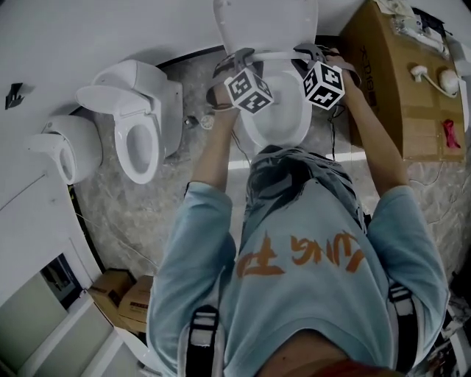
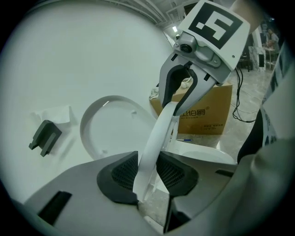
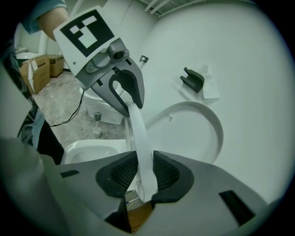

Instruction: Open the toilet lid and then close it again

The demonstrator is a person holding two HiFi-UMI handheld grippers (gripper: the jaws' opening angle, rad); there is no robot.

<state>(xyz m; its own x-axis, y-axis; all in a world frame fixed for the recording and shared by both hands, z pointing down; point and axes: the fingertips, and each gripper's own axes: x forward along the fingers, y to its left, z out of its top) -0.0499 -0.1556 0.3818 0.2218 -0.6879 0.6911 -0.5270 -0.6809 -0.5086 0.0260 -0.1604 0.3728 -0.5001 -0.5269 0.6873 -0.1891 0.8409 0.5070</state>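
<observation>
The white toilet bowl (image 1: 283, 118) stands at the top centre, in front of the person's body. Its lid (image 1: 265, 18) is up and leans on the wall; its round underside shows in both gripper views (image 2: 115, 126) (image 3: 193, 133). A thin white seat ring (image 1: 274, 56) is lifted off the bowl, edge-on between the two grippers. My left gripper (image 2: 147, 173) (image 1: 246, 57) is shut on the ring's left part (image 2: 156, 133). My right gripper (image 3: 145, 177) (image 1: 303, 54) is shut on its right part (image 3: 140, 138). Each gripper faces the other across the ring.
A second toilet (image 1: 140, 121) with its seat down and a third fixture (image 1: 70, 147) stand to the left. A large cardboard box (image 1: 397, 81) with small parts on top sits close on the right. More boxes (image 1: 121, 294) lie behind. A black bracket (image 2: 44, 137) is on the wall.
</observation>
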